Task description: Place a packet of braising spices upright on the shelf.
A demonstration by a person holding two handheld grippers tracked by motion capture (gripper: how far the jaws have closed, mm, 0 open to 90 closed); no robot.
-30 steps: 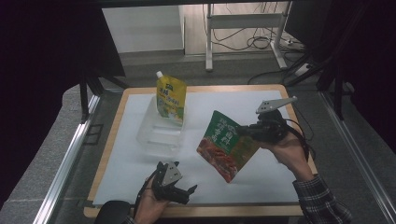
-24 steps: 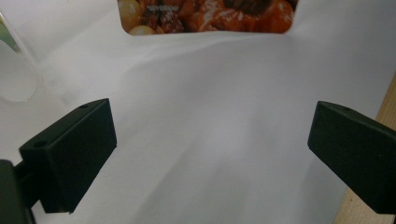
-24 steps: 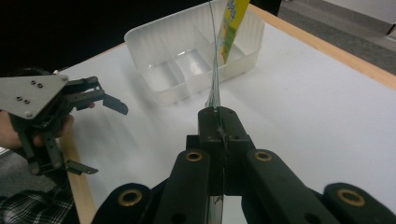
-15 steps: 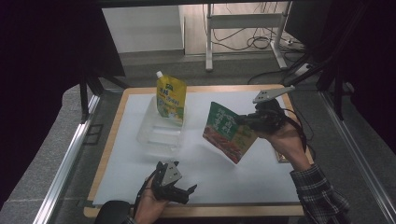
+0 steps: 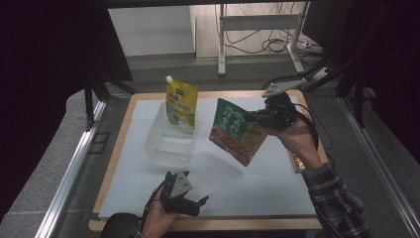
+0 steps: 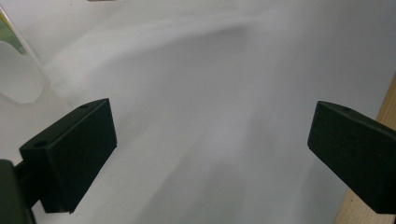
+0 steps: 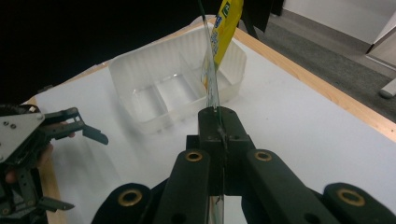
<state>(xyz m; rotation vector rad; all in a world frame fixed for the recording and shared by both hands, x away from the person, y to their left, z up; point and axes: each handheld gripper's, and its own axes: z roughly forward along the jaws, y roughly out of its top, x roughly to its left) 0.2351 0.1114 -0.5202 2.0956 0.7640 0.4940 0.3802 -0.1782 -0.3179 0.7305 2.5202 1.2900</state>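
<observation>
- The right gripper (image 5: 253,117) has its jaws pinched tight on the edge of the green pouch (image 5: 236,131) — in the right gripper view the pouch (image 7: 211,79) runs edge-on as a thin sliver out of the clamped pads.
- The pouch hangs in the air, tilted, just to the right of the clear tray (image 5: 168,144) and apart from it; nothing of it touches the white mat (image 5: 257,188).
- The yellow spouted pouch (image 5: 181,105) already stands at the far end of the tray, so my read is that the green one goes in beside it.
- To do that well: bring the low corner over the tray's open near compartment (image 7: 154,100) first, then lower, keeping clear of the yellow pouch so it isn't knocked over.
- Keep the pinch firm until the bottom edge rests inside the tray wall — a thin film edge may slip.
- The left gripper (image 5: 190,202) sits near the mat's front edge, well short of the tray, jaws spread wide with nothing between them; it could steady the tray if it skids.
</observation>
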